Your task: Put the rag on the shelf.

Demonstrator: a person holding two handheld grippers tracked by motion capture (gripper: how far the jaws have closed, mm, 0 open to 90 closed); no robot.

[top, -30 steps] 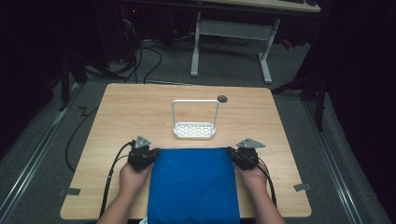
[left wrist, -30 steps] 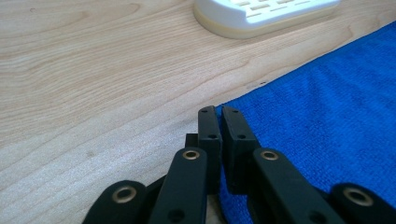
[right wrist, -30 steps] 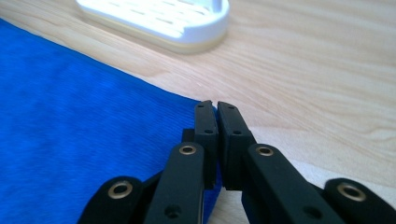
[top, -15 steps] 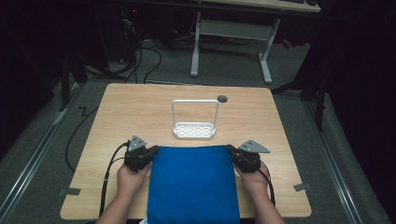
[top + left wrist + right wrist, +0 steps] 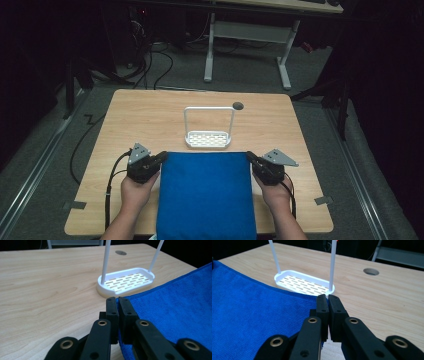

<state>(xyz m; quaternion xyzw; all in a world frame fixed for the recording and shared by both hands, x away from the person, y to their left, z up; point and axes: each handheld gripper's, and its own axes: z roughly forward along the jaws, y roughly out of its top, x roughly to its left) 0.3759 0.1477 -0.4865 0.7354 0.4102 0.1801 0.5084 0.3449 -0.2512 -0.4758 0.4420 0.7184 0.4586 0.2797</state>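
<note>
A blue towel [image 5: 205, 195] is stretched flat between the two grippers above the near half of the wooden table [image 5: 150, 120]. My left gripper [image 5: 161, 159] is shut on the towel's far left corner [image 5: 125, 300]; its jaws press together with blue cloth pinched between them [image 5: 117, 312]. My right gripper [image 5: 250, 160] is shut on the far right corner, the cloth edge [image 5: 307, 298] running into its closed jaws [image 5: 327, 312]. The towel's near edge hangs past the table's front edge toward the person.
A small white slotted tray with a tall wire hoop handle [image 5: 208, 138] stands just beyond the towel's far edge [image 5: 126, 283] [image 5: 304, 283]. A round cable hole [image 5: 238, 105] sits near the table's back edge. Cables trail from both grippers.
Both hands have risen a little with the towel corners and drawn slightly toward the person; the towel's far edge is lifted off the table. The tray has not moved.
</note>
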